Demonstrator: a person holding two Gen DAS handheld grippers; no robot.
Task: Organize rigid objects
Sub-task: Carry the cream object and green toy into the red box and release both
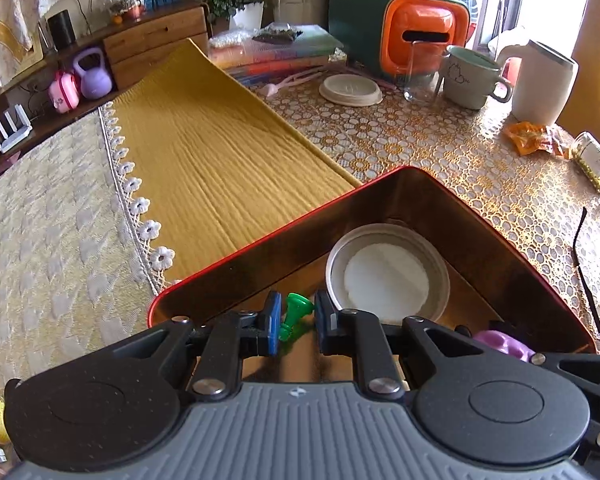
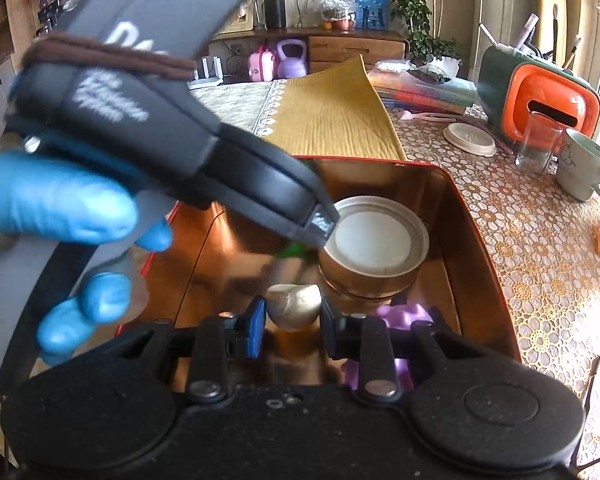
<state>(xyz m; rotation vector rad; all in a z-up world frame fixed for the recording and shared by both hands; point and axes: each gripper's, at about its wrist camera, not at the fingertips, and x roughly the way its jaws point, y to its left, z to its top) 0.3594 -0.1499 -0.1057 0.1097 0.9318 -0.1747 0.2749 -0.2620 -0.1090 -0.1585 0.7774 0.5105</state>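
Note:
A red tin box (image 1: 260, 248) with a shiny copper inside stands on the table. Inside it sit a round jar with a white lid (image 1: 386, 276) and a purple object (image 1: 500, 342). My left gripper (image 1: 296, 314) hangs over the box's near left part, shut on a small green plastic piece (image 1: 294, 316). In the right wrist view a blue-gloved hand (image 2: 60, 196) holds that left gripper (image 2: 320, 226) above the box (image 2: 480, 240), beside the jar (image 2: 374, 244). My right gripper (image 2: 292, 326) is shut on a cream rounded object (image 2: 294, 306), low over the box next to the purple object (image 2: 404, 314).
A mustard cloth (image 1: 220, 152) lies left of the box. Behind the box stand a flat round lid (image 1: 350, 89), a glass (image 1: 422, 76), a mug (image 1: 474, 76), a white jug (image 1: 540, 84) and an orange-and-green case (image 1: 400, 28). An orange wrapper (image 1: 534, 138) and a tipped jar (image 1: 596, 160) lie at the right.

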